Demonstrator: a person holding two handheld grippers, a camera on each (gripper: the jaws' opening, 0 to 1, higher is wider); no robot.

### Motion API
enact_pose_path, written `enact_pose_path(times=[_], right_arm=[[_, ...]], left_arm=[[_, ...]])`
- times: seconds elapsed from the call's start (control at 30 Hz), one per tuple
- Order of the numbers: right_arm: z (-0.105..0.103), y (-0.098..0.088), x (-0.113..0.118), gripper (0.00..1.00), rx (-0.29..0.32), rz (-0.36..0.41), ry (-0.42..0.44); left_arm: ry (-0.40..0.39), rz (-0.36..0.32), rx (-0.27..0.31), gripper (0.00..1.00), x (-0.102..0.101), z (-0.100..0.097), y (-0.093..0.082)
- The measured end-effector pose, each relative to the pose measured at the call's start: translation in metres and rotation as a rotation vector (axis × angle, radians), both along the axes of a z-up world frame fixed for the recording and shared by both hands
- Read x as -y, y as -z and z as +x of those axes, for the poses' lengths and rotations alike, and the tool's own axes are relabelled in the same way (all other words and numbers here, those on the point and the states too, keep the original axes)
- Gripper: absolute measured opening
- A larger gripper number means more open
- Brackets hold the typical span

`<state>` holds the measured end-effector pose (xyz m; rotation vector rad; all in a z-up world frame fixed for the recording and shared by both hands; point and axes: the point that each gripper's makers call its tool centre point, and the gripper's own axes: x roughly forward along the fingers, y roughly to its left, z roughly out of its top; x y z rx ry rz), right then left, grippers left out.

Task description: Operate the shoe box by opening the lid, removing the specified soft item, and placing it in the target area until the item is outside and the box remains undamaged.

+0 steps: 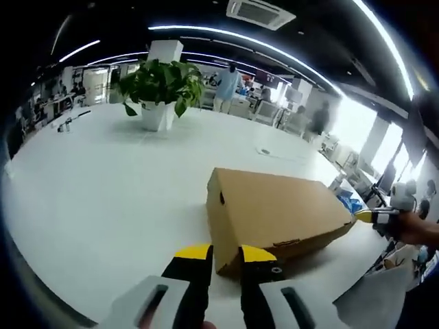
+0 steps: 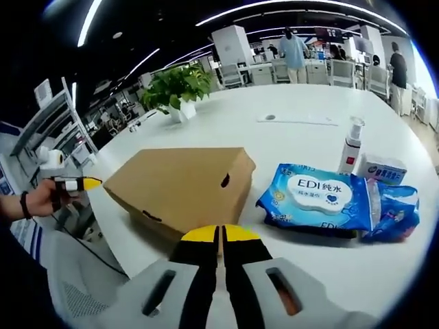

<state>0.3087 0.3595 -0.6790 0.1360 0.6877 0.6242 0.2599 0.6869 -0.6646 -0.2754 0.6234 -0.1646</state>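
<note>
The closed brown cardboard shoe box point(image 1: 274, 219) lies on the white desk point(image 1: 103, 192), lid still down. My left claw point(image 1: 225, 255) is slightly spread, my right claw point(image 2: 220, 234) pressed together, both near its ends. Next, I judge, comes lifting the lid.

The shoe box point(image 1: 274, 219) has its lid down, so whatever lies inside is hidden, and its near bottom corner sits behind the yellow tips of the left tongs point(image 1: 225, 255). In the right gripper view the blue packet point(image 2: 319, 199) covers the base of the spray bottle point(image 2: 351, 147) and part of the small carton point(image 2: 383, 169); the carton's print is too small to read. The people point(image 1: 226, 86) at the far desks are blurred.
</note>
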Motion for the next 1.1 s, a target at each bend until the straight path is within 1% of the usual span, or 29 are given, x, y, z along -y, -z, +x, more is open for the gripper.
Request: enact_pose_path(times=[0.03,0.1,0.17,0.2,0.27,0.33,0.47,0.53,0.6,0.7,0.77,0.8,0.83,0.87,0.97,1.1], right_arm=[[0.0,-0.005,-0.005,0.06,-0.006,0.035,-0.004],[0.0,-0.008,-0.012,0.13,-0.018,0.078,-0.012],[0.001,-0.013,-0.019,0.19,-0.021,0.124,-0.014],[0.001,-0.013,-0.021,0.22,-0.025,0.128,-0.017],[0.0,-0.01,-0.027,0.29,-0.045,0.141,-0.025],[-0.001,-0.007,-0.03,0.33,-0.054,0.141,-0.025],[-0.004,0.004,-0.029,0.3,-0.08,0.124,-0.016],[-0.006,0.012,-0.029,0.28,-0.1,0.099,-0.021],[-0.008,0.016,-0.03,0.27,-0.107,0.097,-0.024],[-0.009,0.02,-0.034,0.22,-0.123,0.108,-0.026],[-0.01,0.027,-0.034,0.22,-0.133,0.084,-0.021],[-0.009,0.026,-0.034,0.22,-0.136,0.097,-0.014],[-0.007,0.026,-0.033,0.22,-0.145,0.121,0.008],[-0.008,0.026,-0.032,0.22,-0.155,0.123,0.008],[-0.006,0.027,-0.033,0.22,-0.151,0.123,0.0],[0.004,0.026,-0.035,0.22,-0.155,0.116,0.004]], left_arm=[[-0.003,-0.013,0.004,0.17,0.001,0.002,-0.002],[0.005,-0.036,0.006,0.2,0.004,0.006,-0.003],[0.031,-0.067,0.006,0.23,0.012,0.01,-0.004],[0.048,-0.079,-0.005,0.24,0.017,0.011,-0.001],[0.058,-0.068,-0.018,0.26,0.02,0.013,0.003],[0.062,-0.074,-0.032,0.27,0.023,0.014,0.008],[0.071,-0.069,-0.054,0.26,0.027,0.014,0.015],[0.081,-0.065,-0.064,0.26,0.028,0.013,0.018],[0.094,-0.08,-0.068,0.24,0.03,0.014,0.02],[0.11,-0.064,-0.085,0.23,0.031,0.014,0.026],[0.119,-0.055,-0.1,0.23,0.031,0.014,0.031],[0.121,-0.054,-0.104,0.23,0.031,0.013,0.032],[0.113,-0.069,-0.101,0.23,0.03,0.014,0.031],[0.113,-0.076,-0.106,0.23,0.03,0.015,0.031],[0.114,-0.083,-0.108,0.23,0.029,0.018,0.031],[0.108,-0.08,-0.105,0.23,0.029,0.029,0.03]])
